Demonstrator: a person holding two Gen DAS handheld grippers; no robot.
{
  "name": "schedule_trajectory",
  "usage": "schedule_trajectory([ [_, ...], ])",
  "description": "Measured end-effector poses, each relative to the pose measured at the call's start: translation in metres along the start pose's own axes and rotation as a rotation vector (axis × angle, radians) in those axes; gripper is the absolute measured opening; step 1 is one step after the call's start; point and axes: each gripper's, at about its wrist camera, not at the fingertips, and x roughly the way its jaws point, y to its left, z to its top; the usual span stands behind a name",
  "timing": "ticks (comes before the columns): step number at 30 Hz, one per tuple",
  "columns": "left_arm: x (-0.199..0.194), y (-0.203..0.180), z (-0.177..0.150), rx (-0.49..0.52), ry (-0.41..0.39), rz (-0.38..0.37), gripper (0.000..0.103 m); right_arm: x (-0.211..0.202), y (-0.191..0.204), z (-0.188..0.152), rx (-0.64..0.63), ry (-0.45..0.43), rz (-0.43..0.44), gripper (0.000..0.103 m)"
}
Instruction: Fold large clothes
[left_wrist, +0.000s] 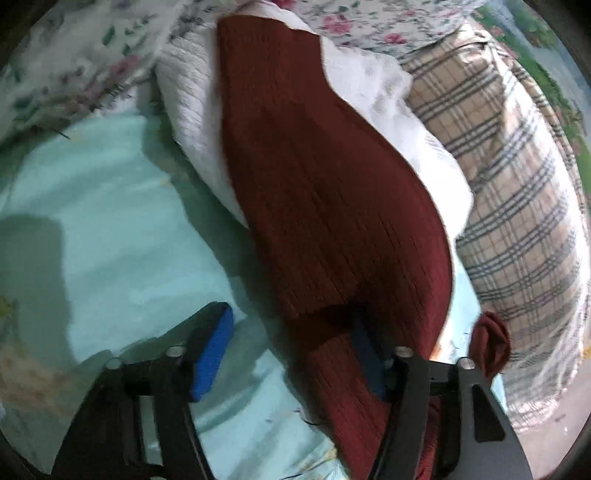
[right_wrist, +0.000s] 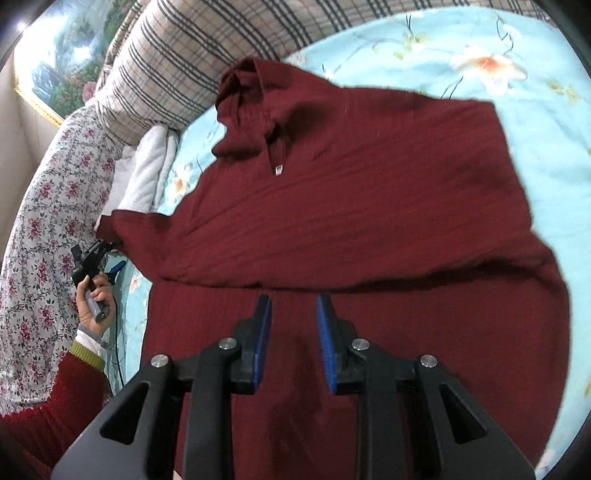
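Note:
A dark red ribbed sweater lies spread on the bed, neck toward the pillows. Its lower part is folded up across the body. One sleeve stretches from the white blanket back to my left gripper. That gripper's jaws stand wide apart. The sleeve drapes over the right finger, and the left blue pad is bare. In the right wrist view the left gripper sits at the sleeve end, held by a hand. My right gripper hovers over the sweater's fold, open, with nothing between its pads.
The bed has a light blue flowered sheet. A plaid pillow and a folded white blanket lie along the sweater's sleeve side. A floral quilt runs beside them. A framed picture hangs beyond. A black cable trails from the left hand.

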Motion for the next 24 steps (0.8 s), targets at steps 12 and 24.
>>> schedule_trajectory([
  [12, -0.049, -0.016, -0.039, 0.042, -0.129, -0.129, 0.003, -0.014, 0.012, -0.009, -0.020, -0.025, 0.003, 0.026],
  [24, -0.008, 0.023, -0.041, -0.118, -0.033, -0.143, 0.045, -0.018, 0.008, -0.018, 0.000, -0.008, -0.015, 0.026],
])
